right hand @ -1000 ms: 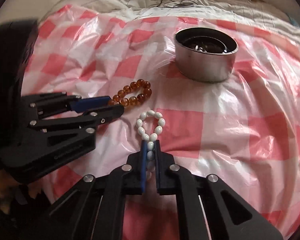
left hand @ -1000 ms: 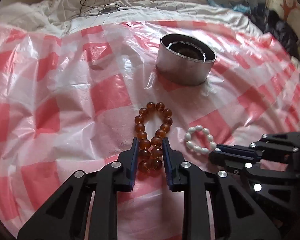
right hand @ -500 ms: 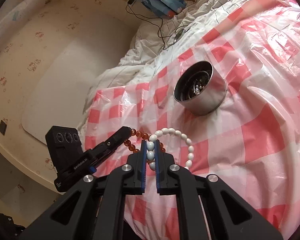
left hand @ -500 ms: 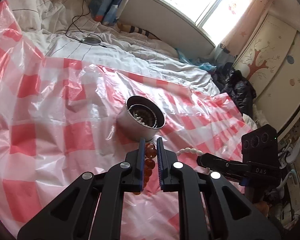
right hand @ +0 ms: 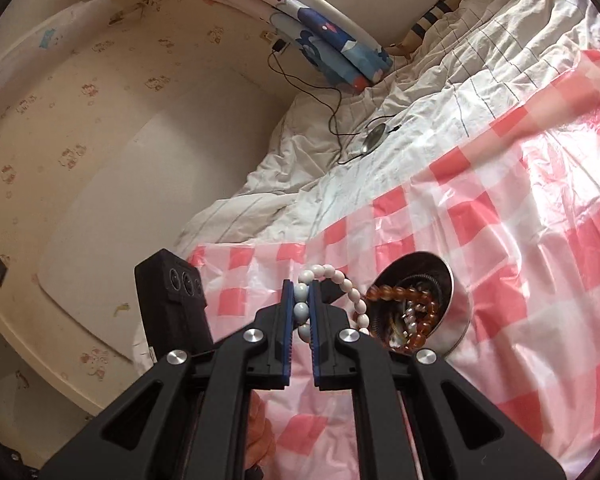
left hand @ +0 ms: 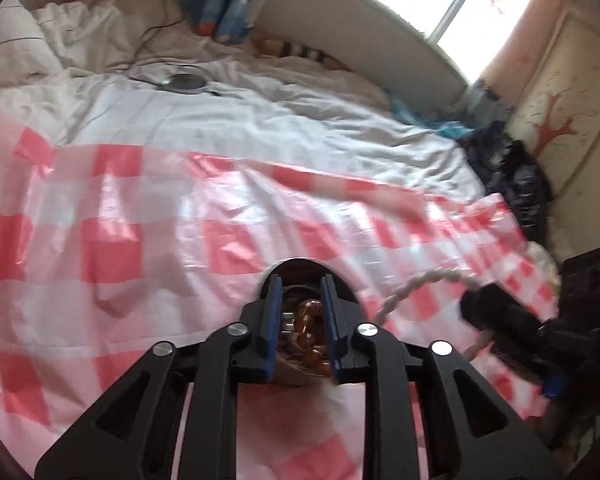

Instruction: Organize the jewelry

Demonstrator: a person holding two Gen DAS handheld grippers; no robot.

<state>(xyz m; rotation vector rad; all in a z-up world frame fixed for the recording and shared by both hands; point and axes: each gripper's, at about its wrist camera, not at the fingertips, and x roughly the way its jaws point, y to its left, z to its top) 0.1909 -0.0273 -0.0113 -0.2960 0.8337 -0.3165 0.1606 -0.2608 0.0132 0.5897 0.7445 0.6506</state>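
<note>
My left gripper [left hand: 300, 300] stands over the steel cup [left hand: 296, 372], its jaws parted. The amber bead bracelet [left hand: 310, 332] lies between them, inside the cup. In the right wrist view the amber bracelet [right hand: 416, 316] drapes over the cup's [right hand: 456, 316] rim and into it, free of the left gripper. My right gripper [right hand: 301, 300] is shut on the white bead bracelet [right hand: 342, 284] and holds it in the air just left of the cup. It also shows blurred in the left wrist view [left hand: 416, 284], hanging from the right gripper's fingers [left hand: 500, 316].
A pink-and-white checked plastic sheet [right hand: 532, 240] covers the bed. White bedding [left hand: 260, 120] with a cable and a small round disc [left hand: 186, 80] lies beyond it. Dark clothes [left hand: 512, 176] are piled at the right edge. The left gripper's camera block [right hand: 172, 304] is close on my left.
Both grippers lifted their bracelets off the sheet and carried them to the cup. The left gripper then opened, and the amber bracelet dropped into the cup.
</note>
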